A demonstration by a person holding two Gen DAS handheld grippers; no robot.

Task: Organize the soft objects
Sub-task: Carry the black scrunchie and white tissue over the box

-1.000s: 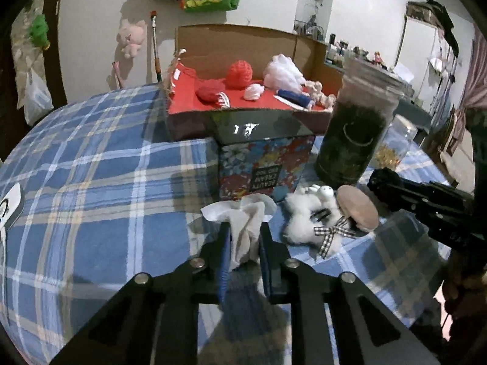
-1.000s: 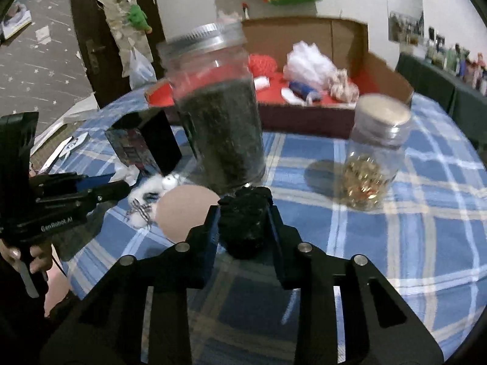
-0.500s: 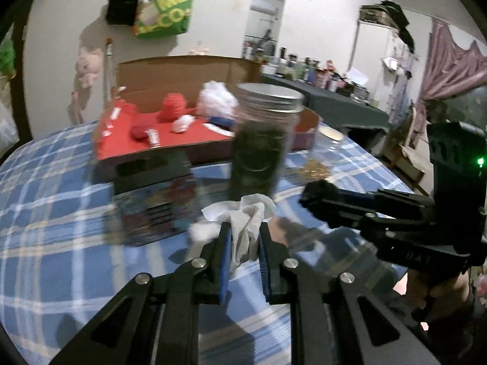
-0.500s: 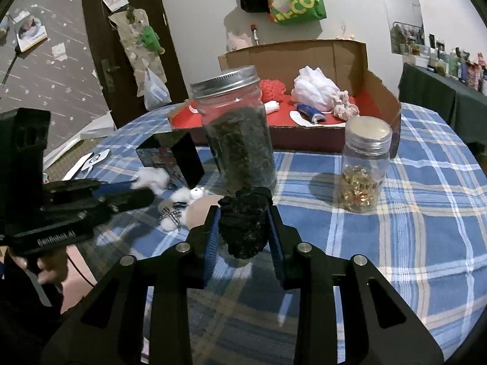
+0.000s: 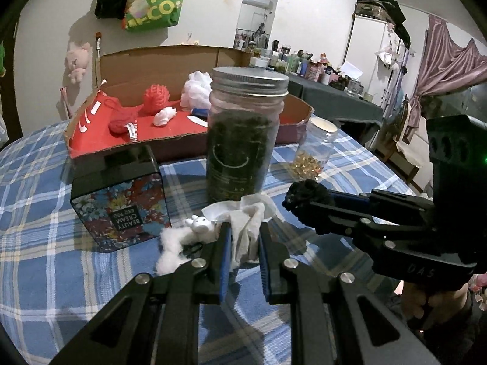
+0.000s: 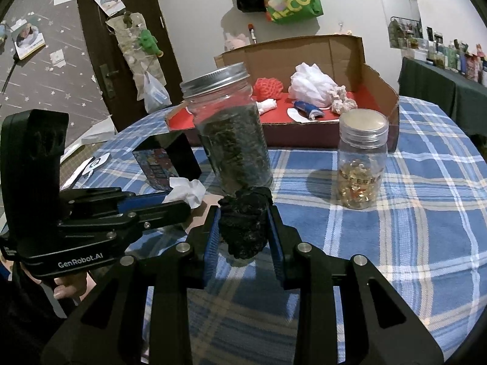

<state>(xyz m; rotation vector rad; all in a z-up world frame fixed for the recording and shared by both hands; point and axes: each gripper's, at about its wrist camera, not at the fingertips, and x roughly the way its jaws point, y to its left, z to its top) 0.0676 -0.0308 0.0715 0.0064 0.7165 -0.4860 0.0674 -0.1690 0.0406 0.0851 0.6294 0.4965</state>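
Two grippers each pinch a soft thing above the blue plaid tablecloth [image 6: 426, 219]. The left gripper [image 5: 243, 234] has its blue-padded jaws nearly together on a crumpled white tissue [image 5: 246, 222], whose wrinkled folds bunch up above the fingertips. The right gripper [image 6: 243, 228] is clamped, jaws a little wider, on a lumpy black fuzzy wad [image 6: 245, 225] that bulges out above and below the pads.

Just beside the left gripper's tip lies a fluffy white plush toy [image 5: 182, 240] on the cloth. Behind both stands a tall clear jar [image 6: 231, 140] with a ridged metal screw lid, filled with dark dried leaves. To its left sits a glossy black box [image 5: 121, 200] with a floral side; to its right, well apart, a smaller clear jar [image 6: 362, 164] of golden capsules.

Farther back rests an open cardboard box [image 5: 170, 60] with a red floor, holding a red knitted ball [image 5: 156, 95], a white mesh pouf [image 6: 313, 85] and smaller soft pieces.
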